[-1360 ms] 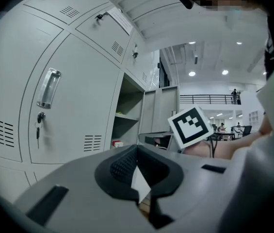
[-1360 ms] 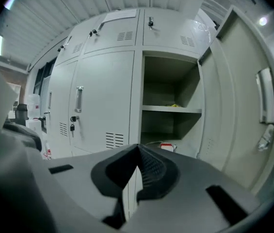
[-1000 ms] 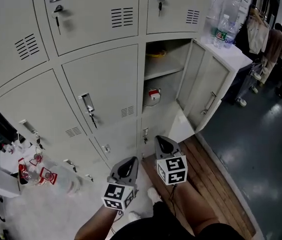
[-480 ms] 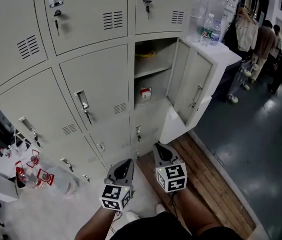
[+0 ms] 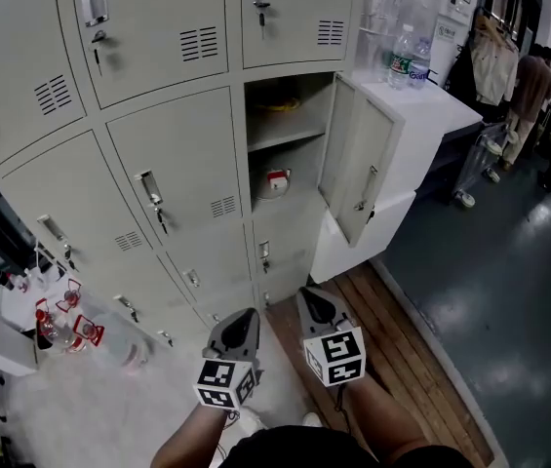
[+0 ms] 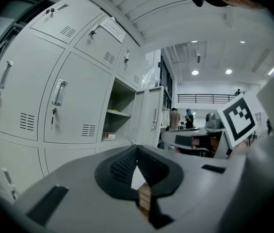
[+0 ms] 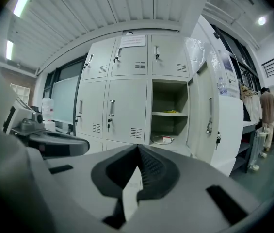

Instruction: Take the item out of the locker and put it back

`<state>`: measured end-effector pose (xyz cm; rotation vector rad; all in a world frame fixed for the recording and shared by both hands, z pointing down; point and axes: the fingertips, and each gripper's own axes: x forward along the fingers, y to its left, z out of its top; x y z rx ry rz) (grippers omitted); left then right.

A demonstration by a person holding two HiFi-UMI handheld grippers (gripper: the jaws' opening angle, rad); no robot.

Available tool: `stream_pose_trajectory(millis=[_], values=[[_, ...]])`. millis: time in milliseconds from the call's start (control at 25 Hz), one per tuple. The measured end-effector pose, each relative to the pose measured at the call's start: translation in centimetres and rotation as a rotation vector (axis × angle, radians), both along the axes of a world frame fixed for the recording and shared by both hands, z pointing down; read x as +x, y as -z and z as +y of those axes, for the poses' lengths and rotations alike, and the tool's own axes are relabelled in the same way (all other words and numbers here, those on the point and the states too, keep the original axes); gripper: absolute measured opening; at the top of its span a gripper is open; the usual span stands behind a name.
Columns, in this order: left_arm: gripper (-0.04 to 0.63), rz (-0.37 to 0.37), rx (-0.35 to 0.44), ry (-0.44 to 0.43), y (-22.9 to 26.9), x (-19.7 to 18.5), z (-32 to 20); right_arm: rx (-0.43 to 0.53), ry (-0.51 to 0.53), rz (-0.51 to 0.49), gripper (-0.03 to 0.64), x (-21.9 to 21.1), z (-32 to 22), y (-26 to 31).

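Observation:
A grey locker bank fills the view, and one compartment stands with its door swung open to the right. On its lower floor lies a small round item with a red and white label, also seen as the item and the item from the gripper views. A yellow object rests on the shelf above. My left gripper and right gripper hang low in front of the lockers, well short of the open compartment. Both are shut with nothing between the jaws.
Two water bottles stand on a white cabinet beside the open door. Clear bottles with red labels sit at the lower left. A wooden strip of floor runs along the cabinet. People stand far right.
The view has shifted: the lockers and open door sit further left and lower in frame. Both grippers stay shut and side by side, almost unmoved.

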<state>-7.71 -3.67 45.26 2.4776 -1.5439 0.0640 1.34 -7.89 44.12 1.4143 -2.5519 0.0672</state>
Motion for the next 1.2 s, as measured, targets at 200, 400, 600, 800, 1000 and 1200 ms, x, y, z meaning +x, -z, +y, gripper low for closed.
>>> stream_pose_trajectory(millis=[200,400,600,800,1000,1200], values=[[0.005,-0.018,-0.001,0.021,-0.3,4.0,1.1,-0.003,0.028,-0.022,0.000,3.5,1.1,-0.3],[0.005,-0.033,0.003,0.048,-0.3,6.9,2.1,-0.006,0.060,-0.042,0.000,6.0,1.8,-0.5],[0.005,-0.040,0.011,0.069,-0.1,8.9,2.8,-0.002,0.090,-0.048,0.000,7.6,2.4,-0.5],[0.005,-0.043,0.015,0.089,-0.2,10.1,3.3,-0.001,0.115,-0.053,0.000,8.5,2.8,-0.8],[0.005,-0.048,0.018,0.105,-0.1,10.6,3.5,0.003,0.134,-0.054,0.000,8.9,3.0,-0.9],[0.005,-0.053,0.018,0.113,-0.1,11.1,3.7,0.006,0.145,-0.055,0.000,9.3,3.0,-0.9]])
